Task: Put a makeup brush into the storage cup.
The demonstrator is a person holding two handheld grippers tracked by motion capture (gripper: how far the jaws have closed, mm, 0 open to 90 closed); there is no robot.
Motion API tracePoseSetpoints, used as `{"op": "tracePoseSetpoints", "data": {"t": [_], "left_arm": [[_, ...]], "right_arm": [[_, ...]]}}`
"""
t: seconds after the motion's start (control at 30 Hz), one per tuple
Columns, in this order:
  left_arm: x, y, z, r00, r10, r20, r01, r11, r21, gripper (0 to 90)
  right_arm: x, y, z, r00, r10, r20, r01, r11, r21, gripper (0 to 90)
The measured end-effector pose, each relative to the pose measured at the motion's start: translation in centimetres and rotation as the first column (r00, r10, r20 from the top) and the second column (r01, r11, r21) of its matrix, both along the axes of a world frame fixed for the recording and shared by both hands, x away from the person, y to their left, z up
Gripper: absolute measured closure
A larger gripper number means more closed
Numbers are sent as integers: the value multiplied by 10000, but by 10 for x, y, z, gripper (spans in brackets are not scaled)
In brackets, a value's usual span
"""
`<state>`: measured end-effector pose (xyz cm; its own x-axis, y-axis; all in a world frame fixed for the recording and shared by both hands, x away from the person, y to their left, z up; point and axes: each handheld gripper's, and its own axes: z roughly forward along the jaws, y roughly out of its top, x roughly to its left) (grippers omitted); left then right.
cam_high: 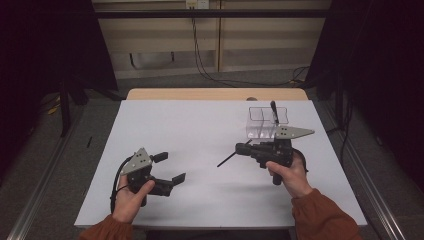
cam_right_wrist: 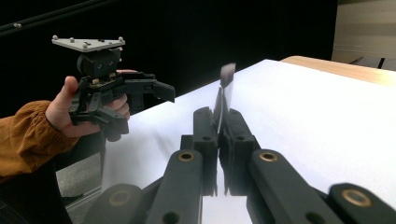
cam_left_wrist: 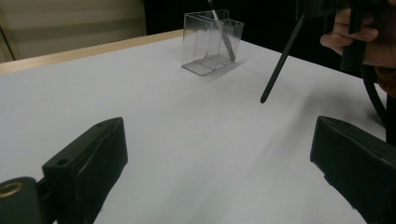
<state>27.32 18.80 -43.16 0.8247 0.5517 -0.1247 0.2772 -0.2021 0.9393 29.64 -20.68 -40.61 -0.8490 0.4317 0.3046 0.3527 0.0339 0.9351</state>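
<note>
On the white table (cam_high: 200, 125), my right gripper (cam_high: 243, 148) is shut on a thin black stick (cam_high: 227, 160) that slants down to the left, its tip close to the tabletop. In the right gripper view the stick (cam_right_wrist: 224, 88) rises blurred from between the closed jaws of my right gripper (cam_right_wrist: 219, 116). My left gripper (cam_high: 171, 167) is open at the front left, with nothing between its jaws. From the left gripper view, the left gripper (cam_left_wrist: 218, 135) faces the stick (cam_left_wrist: 280, 63) and a clear divided container (cam_left_wrist: 210, 44). Another black utensil (cam_high: 274, 112) stands in that container (cam_high: 267, 122).
The container stands at the back right of the table, just beyond my right hand (cam_high: 290, 175). A wooden strip (cam_high: 215, 94) runs along the table's far edge. Cables lie on the floor behind. The left gripper (cam_right_wrist: 144, 111) also shows, open, in the right gripper view.
</note>
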Motion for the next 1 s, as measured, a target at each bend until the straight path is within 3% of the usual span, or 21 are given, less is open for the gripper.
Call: {"op": "tracePoseSetpoints", "data": {"t": [0.37,0.57,0.83,1.0], "left_arm": [[-8,25,-2,9949,902,446,-891,9957,-261,42],[-11,34,-7,9879,1532,235,-1517,9868,-564,40],[-17,40,-7,9872,1558,341,-1535,9861,-635,39],[-20,41,-8,9837,1720,526,-1701,9846,-390,36]], "right_arm": [[-2,-9,0,9994,-325,-88,323,9992,-246,858],[-3,-17,1,9984,-550,-89,547,9980,-306,858],[-7,-36,4,9939,-1096,-154,1090,9935,-341,859],[-10,-49,5,9893,-1450,-151,1441,9883,-501,858]]}}
